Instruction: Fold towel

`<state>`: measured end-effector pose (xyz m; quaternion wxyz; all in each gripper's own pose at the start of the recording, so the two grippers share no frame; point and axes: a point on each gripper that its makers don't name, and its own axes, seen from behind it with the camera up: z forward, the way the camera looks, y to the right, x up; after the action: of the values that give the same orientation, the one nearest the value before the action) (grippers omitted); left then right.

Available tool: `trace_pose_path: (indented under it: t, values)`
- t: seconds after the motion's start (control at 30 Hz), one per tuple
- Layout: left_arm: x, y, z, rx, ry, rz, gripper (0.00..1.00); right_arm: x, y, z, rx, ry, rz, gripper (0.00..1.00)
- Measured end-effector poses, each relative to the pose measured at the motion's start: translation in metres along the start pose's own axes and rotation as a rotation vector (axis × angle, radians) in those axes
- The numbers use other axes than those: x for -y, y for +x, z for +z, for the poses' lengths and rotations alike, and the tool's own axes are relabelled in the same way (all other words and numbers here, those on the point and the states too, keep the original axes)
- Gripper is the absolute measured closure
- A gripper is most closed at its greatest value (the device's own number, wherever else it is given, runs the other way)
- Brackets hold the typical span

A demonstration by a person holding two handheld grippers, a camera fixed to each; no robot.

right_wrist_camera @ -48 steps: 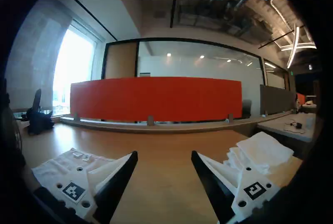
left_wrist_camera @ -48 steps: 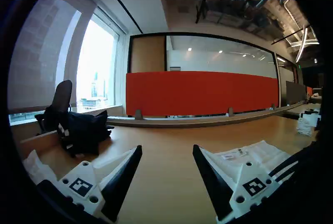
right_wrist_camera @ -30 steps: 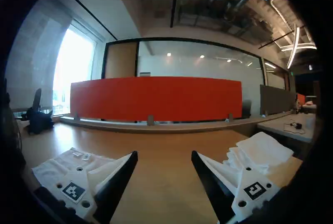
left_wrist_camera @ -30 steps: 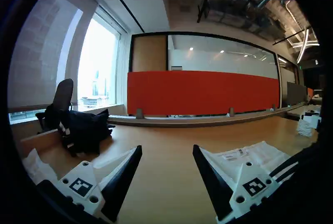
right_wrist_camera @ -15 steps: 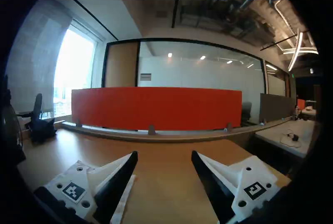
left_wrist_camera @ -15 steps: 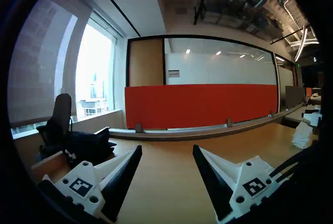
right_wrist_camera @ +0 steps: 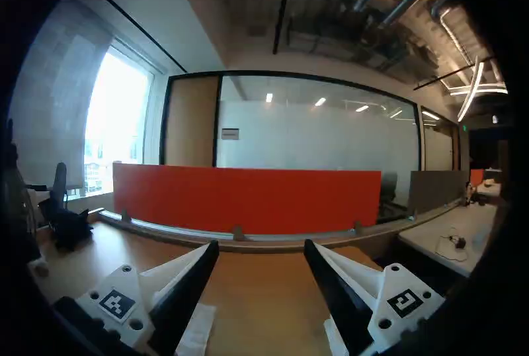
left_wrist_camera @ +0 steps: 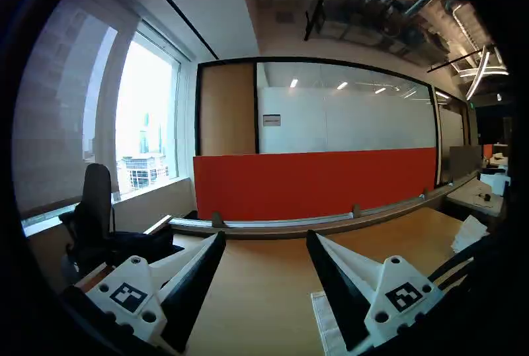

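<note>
My left gripper [left_wrist_camera: 265,233] hangs open over the wooden table [left_wrist_camera: 264,283], nothing between its fingers. A corner of the white towel [left_wrist_camera: 324,323] lies flat on the table, just under and inside its right finger. My right gripper [right_wrist_camera: 260,243] is open too, and empty. In the right gripper view a strip of the white towel [right_wrist_camera: 198,329] shows beside the left finger, and a scrap of white cloth [right_wrist_camera: 332,339] peeks out by the right finger. Most of the towel is hidden below both views.
A red divider [left_wrist_camera: 311,184] runs along the table's far edge. A black bag [left_wrist_camera: 135,247] and a dark chair [left_wrist_camera: 94,207] sit at the far left. White folded cloth [left_wrist_camera: 471,231] lies at the right. Another desk [right_wrist_camera: 456,230] stands further right.
Both grippers have risen or tilted upward, still open. The towel and the folded stack, earlier spread behind the fingers, have sunk almost out of the bottom of both views.
</note>
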<state>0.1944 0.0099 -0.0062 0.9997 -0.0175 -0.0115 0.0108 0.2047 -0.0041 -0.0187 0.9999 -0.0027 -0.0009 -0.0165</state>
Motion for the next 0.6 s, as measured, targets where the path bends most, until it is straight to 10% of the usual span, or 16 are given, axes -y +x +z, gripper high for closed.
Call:
trace_pose_path:
  t: [0.3, 0.6]
  values:
    - [-0.011, 0.014, 0.001, 0.028, -0.056, 0.016, 0.10, 0.007, 0.018, -0.002, 0.017, 0.029, -0.024, 0.00]
    - [-0.041, 0.007, 0.000, 0.109, -0.225, 0.070, 0.10, 0.040, 0.018, -0.004, 0.086, 0.197, -0.087, 0.00]
